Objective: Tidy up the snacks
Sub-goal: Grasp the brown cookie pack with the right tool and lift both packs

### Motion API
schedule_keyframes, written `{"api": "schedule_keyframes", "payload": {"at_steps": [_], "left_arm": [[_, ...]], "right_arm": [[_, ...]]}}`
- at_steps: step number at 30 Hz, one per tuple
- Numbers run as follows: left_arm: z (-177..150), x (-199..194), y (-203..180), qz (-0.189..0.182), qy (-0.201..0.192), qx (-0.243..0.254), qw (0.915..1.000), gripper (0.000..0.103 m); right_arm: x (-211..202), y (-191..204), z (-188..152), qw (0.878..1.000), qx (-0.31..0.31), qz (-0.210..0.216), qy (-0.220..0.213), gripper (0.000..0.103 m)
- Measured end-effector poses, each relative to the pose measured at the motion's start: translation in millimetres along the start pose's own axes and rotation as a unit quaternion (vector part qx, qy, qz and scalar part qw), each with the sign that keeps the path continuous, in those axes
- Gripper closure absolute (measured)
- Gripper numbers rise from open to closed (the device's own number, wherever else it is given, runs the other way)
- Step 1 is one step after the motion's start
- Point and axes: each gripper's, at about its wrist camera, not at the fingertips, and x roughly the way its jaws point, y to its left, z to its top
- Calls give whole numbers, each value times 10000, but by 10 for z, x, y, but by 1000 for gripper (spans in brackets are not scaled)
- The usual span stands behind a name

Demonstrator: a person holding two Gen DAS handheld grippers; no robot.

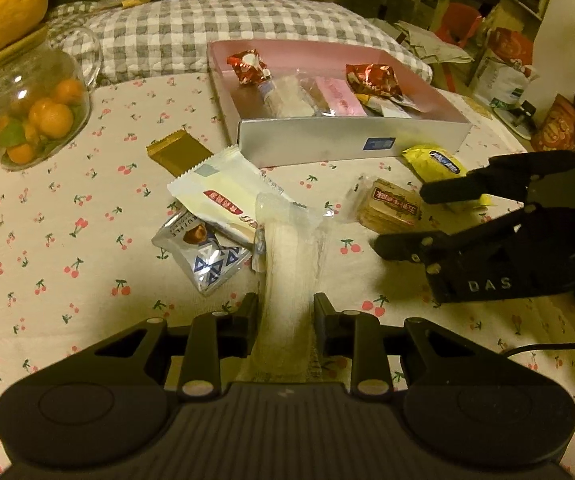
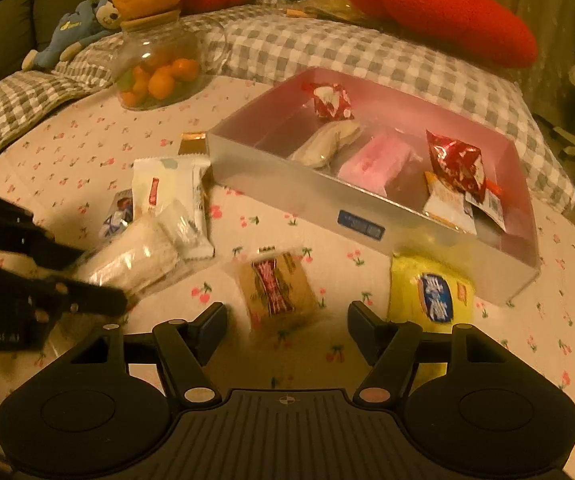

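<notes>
My left gripper is shut on a long white snack in a clear wrapper, which reaches forward over the cherry-print cloth. In the right wrist view that gripper comes in from the left with the same snack. My right gripper stands open over a brown biscuit pack, its pads apart from the pack. A silver box with a pink inside holds several wrapped snacks. Loose on the cloth lie a white pack, a silver-blue pack, a gold pack and a yellow pack.
A glass jar of small oranges stands at the far left with a large citrus fruit on top. A grey checked cushion borders the far side, with a red plush behind it. Bags and clutter lie beyond the right edge.
</notes>
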Motion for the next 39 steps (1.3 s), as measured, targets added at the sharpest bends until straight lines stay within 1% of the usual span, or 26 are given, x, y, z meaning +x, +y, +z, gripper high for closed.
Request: {"api": "schedule_keyframes", "payload": {"at_steps": [3, 5, 6, 7, 9, 13, 15, 17, 23, 31, 34, 39], "left_arm": [[18, 19, 26, -18, -38, -26, 10000, 75], [32, 32, 38, -33, -63, -50, 10000, 74], [38, 36, 39, -40, -75, -46, 10000, 73], [43, 42, 38, -53, -86, -35, 9999, 73], [54, 55, 31, -80, -98, -1, 9999, 72], [74, 69, 15, -77, -90, 60, 9999, 72], [87, 71, 23, -42, -79, 17, 10000, 78], [90, 56, 32, -56, -97, -59, 9999, 81], [108, 6, 17, -112, -141, -151, 9997, 85], [179, -161, -60, -345, -388, -185, 9985, 86], [225, -212, -92, -427, -482, -226, 9977, 86], [369, -258, -140, -500, -574, -252, 9968, 86]], "right_arm": [[61, 28, 45, 10000, -24, -35, -81, 37], [83, 54, 66, 9999, -44, -35, -129, 41], [85, 65, 71, 9999, -46, -11, -148, 49], [82, 75, 74, 9999, -47, 41, -154, 53], [70, 99, 85, 9998, -67, 126, -129, 71], [43, 198, 74, 9997, -226, 22, -119, 70], [34, 202, 78, 9998, -164, 56, -63, 70], [16, 199, 76, 9999, -106, 100, -21, 70], [-63, 206, 67, 9999, -65, 88, -40, 70], [-256, 150, 115, 9996, 117, 144, -215, 70], [-323, 85, 151, 9990, 284, 173, -288, 70], [-425, -80, 263, 9971, 549, 96, -509, 70]]}}
